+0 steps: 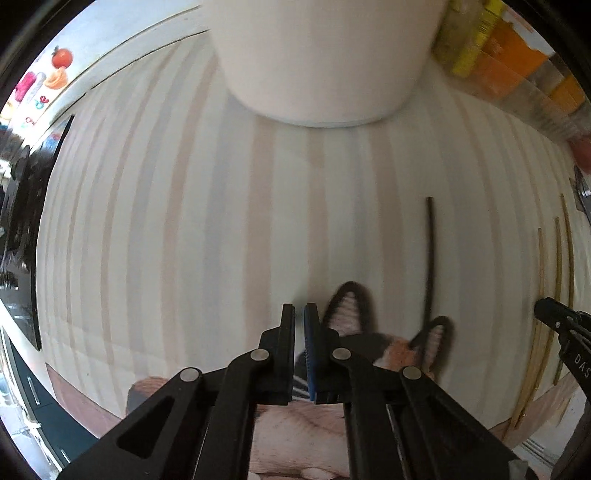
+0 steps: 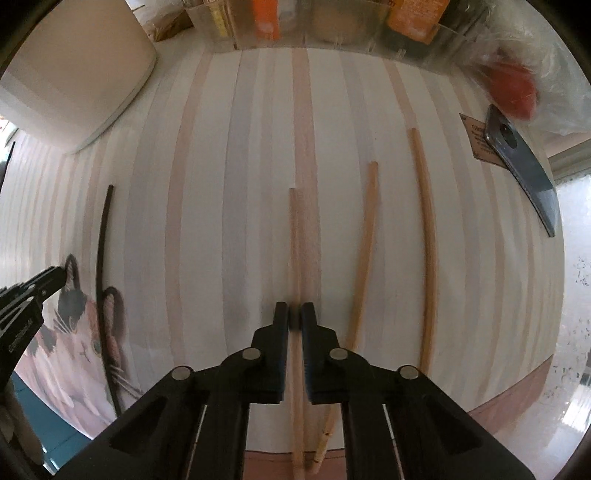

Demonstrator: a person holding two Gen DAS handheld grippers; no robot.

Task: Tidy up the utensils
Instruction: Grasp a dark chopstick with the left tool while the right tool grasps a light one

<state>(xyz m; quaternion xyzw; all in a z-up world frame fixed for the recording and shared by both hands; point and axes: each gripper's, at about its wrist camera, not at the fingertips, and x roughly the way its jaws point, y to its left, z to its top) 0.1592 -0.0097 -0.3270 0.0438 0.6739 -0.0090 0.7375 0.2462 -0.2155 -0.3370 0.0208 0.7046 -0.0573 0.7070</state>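
Observation:
In the right wrist view a pale wooden chopstick (image 2: 293,236) lies lengthwise on the striped mat (image 2: 229,184). My right gripper (image 2: 294,314) is shut on it, pointing down. Two more wooden chopsticks (image 2: 365,236) (image 2: 427,240) lie to its right. A dark chopstick (image 2: 100,240) lies far left, across a cat picture (image 2: 81,339). My left gripper (image 1: 300,314) is shut over the cat picture (image 1: 347,314) with nothing seen between its fingers. The dark chopstick (image 1: 429,258) lies to its right, apart from it. A white container (image 1: 321,55) stands at the back.
A clear organiser with orange packets (image 2: 332,26) lines the back edge. A phone (image 2: 524,158) and a plastic bag holding something red (image 2: 517,88) sit at the right. The table's front edge (image 2: 517,387) runs close behind the grippers. The right gripper's tip (image 1: 554,314) shows in the left wrist view.

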